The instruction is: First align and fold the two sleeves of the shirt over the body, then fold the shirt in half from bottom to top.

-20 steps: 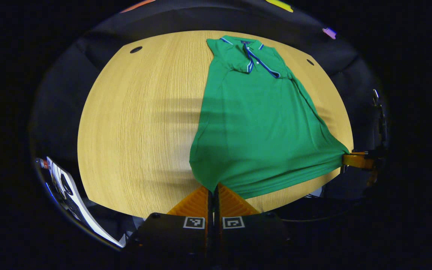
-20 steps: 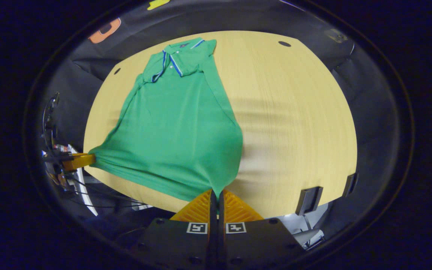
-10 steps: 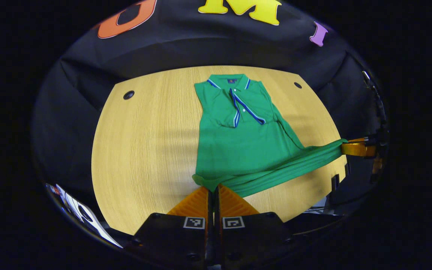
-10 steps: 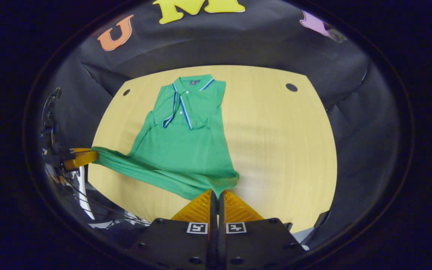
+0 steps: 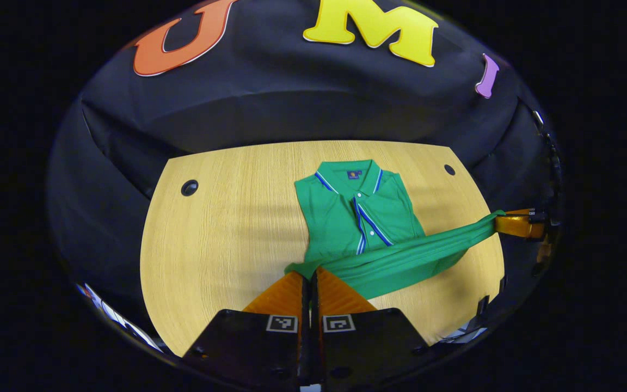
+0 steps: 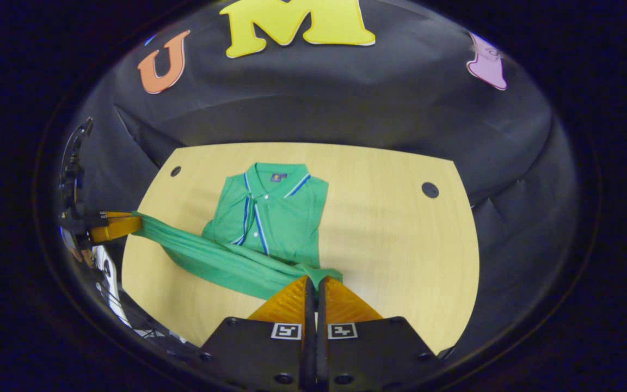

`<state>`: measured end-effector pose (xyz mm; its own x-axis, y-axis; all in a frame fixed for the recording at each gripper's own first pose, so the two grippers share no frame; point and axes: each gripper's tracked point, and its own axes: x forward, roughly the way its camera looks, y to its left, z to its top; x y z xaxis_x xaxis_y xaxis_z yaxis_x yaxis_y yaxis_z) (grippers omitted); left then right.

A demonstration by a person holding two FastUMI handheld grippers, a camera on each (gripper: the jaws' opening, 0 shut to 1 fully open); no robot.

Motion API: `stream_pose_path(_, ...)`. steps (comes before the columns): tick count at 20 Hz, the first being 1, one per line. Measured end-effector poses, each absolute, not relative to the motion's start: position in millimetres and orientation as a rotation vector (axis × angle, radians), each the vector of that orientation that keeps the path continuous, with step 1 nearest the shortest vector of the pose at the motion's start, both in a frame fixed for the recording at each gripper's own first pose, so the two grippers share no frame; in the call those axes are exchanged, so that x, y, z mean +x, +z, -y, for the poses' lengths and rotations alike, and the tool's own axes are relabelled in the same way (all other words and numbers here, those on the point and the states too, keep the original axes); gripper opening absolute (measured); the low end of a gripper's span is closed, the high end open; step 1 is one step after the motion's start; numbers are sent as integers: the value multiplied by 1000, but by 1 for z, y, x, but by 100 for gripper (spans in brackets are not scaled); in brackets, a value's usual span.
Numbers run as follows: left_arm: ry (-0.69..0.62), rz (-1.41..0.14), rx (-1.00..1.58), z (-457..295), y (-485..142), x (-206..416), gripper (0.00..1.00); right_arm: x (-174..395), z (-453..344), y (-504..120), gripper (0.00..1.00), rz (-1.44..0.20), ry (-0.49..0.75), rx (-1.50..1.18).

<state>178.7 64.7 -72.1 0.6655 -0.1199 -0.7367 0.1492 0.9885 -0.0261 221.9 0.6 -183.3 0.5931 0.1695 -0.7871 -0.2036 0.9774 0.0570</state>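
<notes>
A green polo shirt [image 5: 362, 209] with blue-striped collar and placket lies on the wooden table [image 5: 221, 234], sleeves folded in over the body. Its bottom hem [image 5: 400, 258] is lifted and stretched as a band across the chest. My left gripper [image 5: 310, 274] is shut on one hem corner. My right gripper [image 6: 313, 277] is shut on the other hem corner, and the shirt [image 6: 275, 212] lies ahead of it. The right gripper [image 5: 515, 224] appears at the right edge of the left gripper view; the left gripper [image 6: 112, 228] appears at the left edge of the right gripper view.
Round cable holes [image 5: 189, 188] [image 5: 449, 169] sit near the table's far corners, seen again as holes [image 6: 430, 189] [image 6: 175, 171]. The black cloth wall [image 5: 292, 103] rises just behind the table. White gear [image 6: 104, 272] lies beyond the table's near left edge.
Both grippers have carried the hem up and forward toward the collar. The lower half of the shirt has risen off the table and now covers only a band over the chest.
</notes>
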Motion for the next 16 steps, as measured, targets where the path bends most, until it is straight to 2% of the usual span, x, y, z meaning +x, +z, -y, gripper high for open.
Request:
stream_pose_path(2, -169, -797, 27, -59, -76, 208, 3, 256, 2, -185, 3, -881, 186, -41)
stream_pose_path(8, -112, -795, 75, -69, -112, 286, 3, 344, -2, -211, 3, -830, 152, -25)
stream_pose_path(16, -84, -761, 154, -86, -157, 369, 3, 418, -6, -274, 2, -833, 130, 82)
